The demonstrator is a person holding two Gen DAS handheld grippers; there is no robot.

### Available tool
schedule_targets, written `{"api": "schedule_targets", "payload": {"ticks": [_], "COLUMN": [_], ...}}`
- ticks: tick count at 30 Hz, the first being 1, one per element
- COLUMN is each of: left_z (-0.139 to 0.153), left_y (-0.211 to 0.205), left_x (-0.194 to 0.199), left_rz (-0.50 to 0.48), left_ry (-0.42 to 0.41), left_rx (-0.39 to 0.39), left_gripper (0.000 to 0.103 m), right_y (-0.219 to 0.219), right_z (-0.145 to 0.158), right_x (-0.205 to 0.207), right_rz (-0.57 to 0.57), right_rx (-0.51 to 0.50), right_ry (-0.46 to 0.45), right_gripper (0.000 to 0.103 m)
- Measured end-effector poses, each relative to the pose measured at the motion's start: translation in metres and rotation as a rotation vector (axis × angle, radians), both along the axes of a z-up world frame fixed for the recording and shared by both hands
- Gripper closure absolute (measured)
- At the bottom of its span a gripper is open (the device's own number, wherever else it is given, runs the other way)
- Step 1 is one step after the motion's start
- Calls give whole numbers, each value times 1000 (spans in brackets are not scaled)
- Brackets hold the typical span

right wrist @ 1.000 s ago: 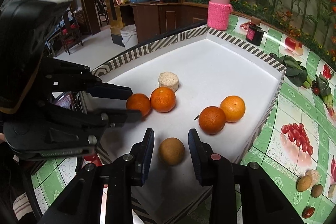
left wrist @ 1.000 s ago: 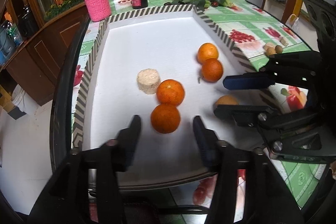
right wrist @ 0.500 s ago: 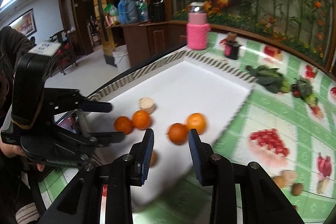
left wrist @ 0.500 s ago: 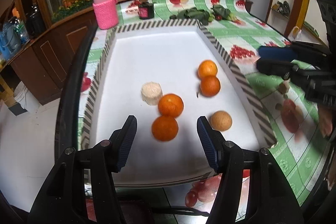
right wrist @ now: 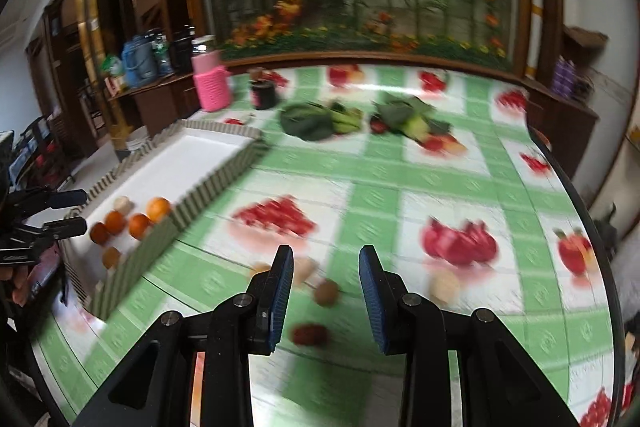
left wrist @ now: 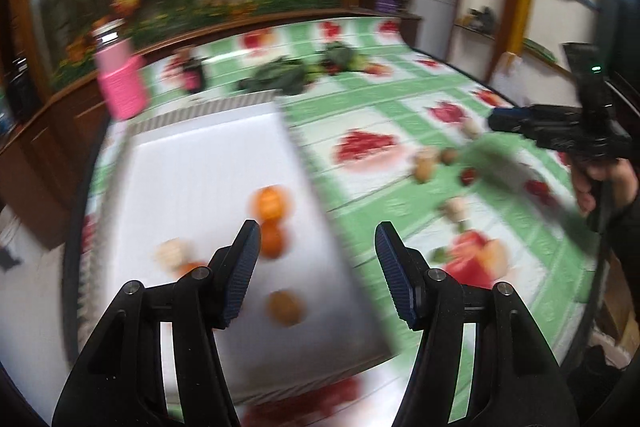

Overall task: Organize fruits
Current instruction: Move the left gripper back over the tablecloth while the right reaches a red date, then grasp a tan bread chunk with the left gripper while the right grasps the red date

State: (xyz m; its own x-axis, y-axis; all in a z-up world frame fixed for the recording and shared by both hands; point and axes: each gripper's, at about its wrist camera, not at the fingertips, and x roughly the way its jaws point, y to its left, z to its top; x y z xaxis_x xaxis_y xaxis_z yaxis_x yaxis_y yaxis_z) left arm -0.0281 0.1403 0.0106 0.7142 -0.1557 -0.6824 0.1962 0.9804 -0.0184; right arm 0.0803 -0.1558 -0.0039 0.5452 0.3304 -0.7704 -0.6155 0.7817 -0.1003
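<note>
In the blurred left wrist view, the white tray (left wrist: 200,155) holds oranges (left wrist: 272,203), a brown round fruit (left wrist: 285,307) and a beige puck (left wrist: 172,251). My left gripper (left wrist: 316,239) hangs open above the tray's right rim, with nothing between its fingers. My right gripper (right wrist: 326,259) is open over the green tablecloth, right of the tray (right wrist: 200,199). Small fruits lie loose below it: a brown one (right wrist: 326,293), a red one (right wrist: 310,333) and a pale one (right wrist: 444,285). None touches its pads. The right gripper (left wrist: 520,121) also shows in the left wrist view, held by a hand (left wrist: 600,183).
A jar in a pink knitted sleeve (right wrist: 210,87) and a dark jar (right wrist: 264,93) stand behind the tray. Leafy greens (right wrist: 316,121) lie at the back of the table. The tablecloth carries printed fruit pictures. The table's curved edge (right wrist: 576,195) runs down the right.
My right gripper has swung right, off the tray and over the tablecloth; the brown fruit that lay between its fingers stays in the tray. My left gripper has drawn back and turned right.
</note>
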Motion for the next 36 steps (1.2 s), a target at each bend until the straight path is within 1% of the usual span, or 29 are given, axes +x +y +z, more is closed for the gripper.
{"api": "schedule_targets", "payload": {"ticks": [3, 5, 8, 11, 16, 21, 24, 25, 26, 28, 29, 30, 36], "left_z": [-6, -14, -28, -36, -42, -48, -50, -51, -52, -53, -54, -55, -53], "left_y": [-35, -58, -91, -103, -109, -114, -117, -118, -118, -119, -119, -120, -121], "left_x": [14, 23, 33, 40, 48, 54, 53, 53, 53, 54, 55, 55, 53], "left_rz": [-87, -137, -219, -231, -231, -234, -239, -240, -240, -232, -230, -226, -207], "left_ry": [17, 43, 80, 102, 124, 139, 140, 139, 139, 141, 141, 143, 123], "left_rx": [-12, -11, -8, -4, 0, 9, 16, 18, 19, 16, 15, 18, 15], "left_gripper": [44, 44, 44, 44, 44, 44, 44, 45, 49, 56, 68, 76, 77], "right_y": [-15, -15, -3, 5, 12, 15, 14, 14, 14, 15, 15, 15, 6], "right_z": [-12, -21, -40, -53, -61, -66, -66, -66, -66, -67, -66, -66, -58], "right_x": [-2, -6, -15, -18, -11, -5, -6, -6, -6, -7, -7, -8, -4], "right_rz": [10, 54, 143, 166, 170, 154, 151, 153, 155, 163, 164, 162, 133], "right_rx": [-20, -50, -110, -157, -136, -143, -146, -144, -144, -144, -145, -145, -88], "right_ry": [46, 78, 121, 116, 137, 141, 124, 124, 124, 125, 122, 117, 109], "right_gripper": [70, 70, 70, 70, 70, 70, 70, 70, 74, 74, 74, 74, 74]}}
